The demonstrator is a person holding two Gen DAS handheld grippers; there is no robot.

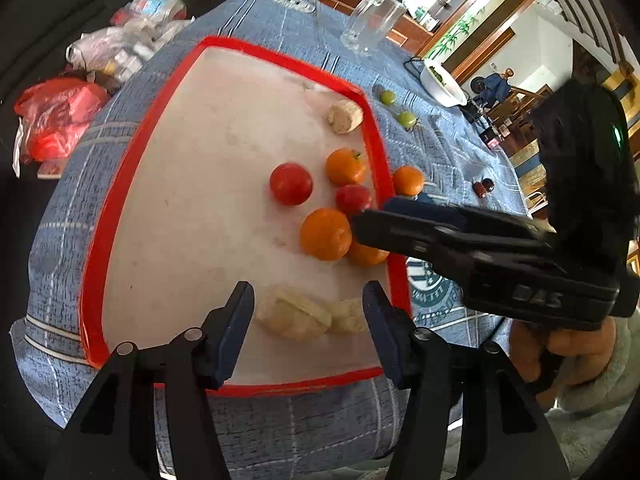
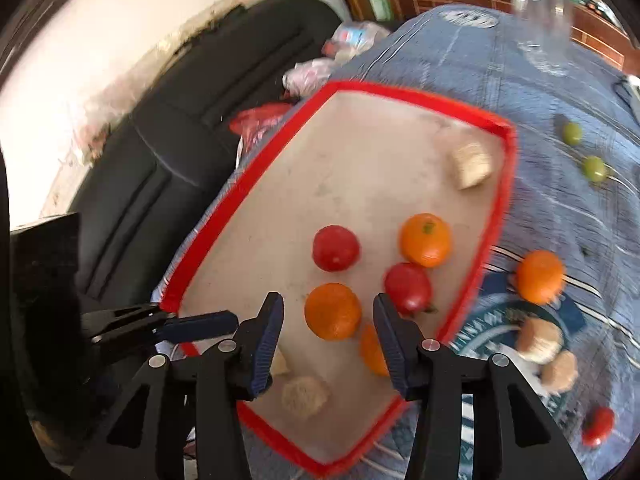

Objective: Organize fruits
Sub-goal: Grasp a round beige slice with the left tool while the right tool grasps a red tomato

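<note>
- The fruit sits mostly on a pale mat with a red border [image 1: 120, 184], laid on a blue patterned tablecloth [image 1: 280, 16].
- On the mat, toward its right side: three oranges – one far [image 1: 346, 167], with a green stem nub, one near [image 1: 326, 234], and a third [image 1: 366, 254] partly hidden behind that one and the right gripper – and two red tomatoes, the left one [image 1: 291, 183] and the right one [image 1: 353, 198].
- A fourth orange [image 1: 408, 180] lies on the cloth just right of the mat's red edge.
- Two green grapes [image 1: 406, 119] lie on the cloth farther off, well apart from the oranges.
- Beige rough-skinned pieces [image 1: 294, 318] lie at the mat's near edge, long axis running left to right; another beige piece [image 1: 345, 117] sits near the far right corner.
- The right wrist view shows a small red tomato [image 2: 598, 424] on the cloth at near right.
- Writing: the right gripper's body bears white letters, seemingly "DAS"; the round emblem on the cloth [image 1: 430, 292] has lettering too blurred to read.
- Left gripper [image 1: 308, 300]: jaws spread open, empty, the beige pieces seen between them.
- Right gripper [image 2: 328, 320]: jaws apart, holding nothing, over the near oranges.
- A clear glass mug [image 1: 372, 20] stands at the far side.
</note>
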